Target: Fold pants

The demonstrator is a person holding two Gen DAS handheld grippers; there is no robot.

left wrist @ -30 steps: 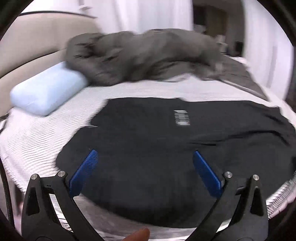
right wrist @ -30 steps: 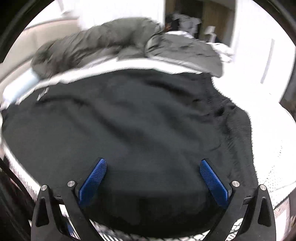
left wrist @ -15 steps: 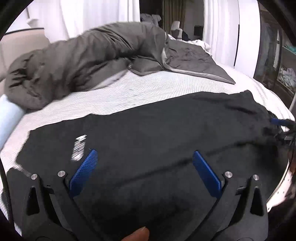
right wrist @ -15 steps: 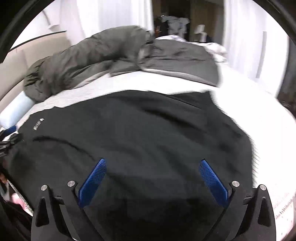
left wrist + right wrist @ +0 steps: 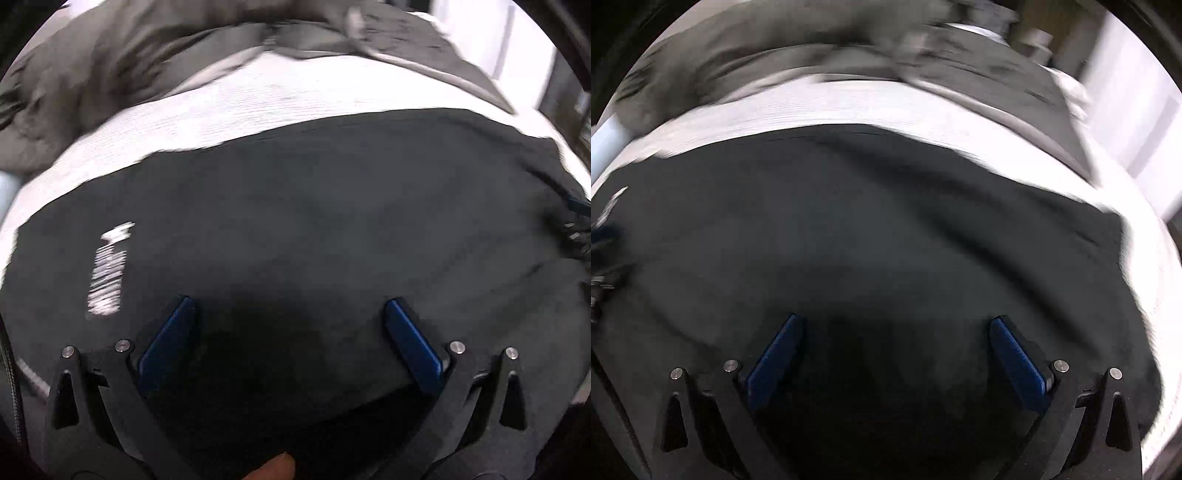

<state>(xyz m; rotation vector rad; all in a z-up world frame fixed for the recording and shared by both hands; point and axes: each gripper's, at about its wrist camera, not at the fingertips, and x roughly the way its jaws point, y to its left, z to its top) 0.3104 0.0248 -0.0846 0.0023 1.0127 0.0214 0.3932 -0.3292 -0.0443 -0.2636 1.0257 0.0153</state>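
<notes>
Black pants (image 5: 295, 229) lie spread flat across a white bed, with a white printed label (image 5: 109, 273) toward their left side. In the left wrist view my left gripper (image 5: 288, 310) hovers low over the near part of the pants, its blue pads wide apart and nothing between them. The right wrist view shows the same black pants (image 5: 868, 229) filling the frame. My right gripper (image 5: 897, 325) is open just above the dark cloth. The other gripper shows blurred at each view's edge. Both views are motion-blurred.
A crumpled grey duvet (image 5: 110, 66) lies along the far side of the white sheet (image 5: 258, 99). The grey duvet (image 5: 812, 55) also crosses the back of the right wrist view, with bare sheet (image 5: 1145, 295) to the right. A fingertip (image 5: 273, 469) shows at the bottom edge.
Both grippers have dropped lower and closer to the pants, which now fill more of each view. The jaws stay wide apart. The left view swung from the pillow side toward the middle.
</notes>
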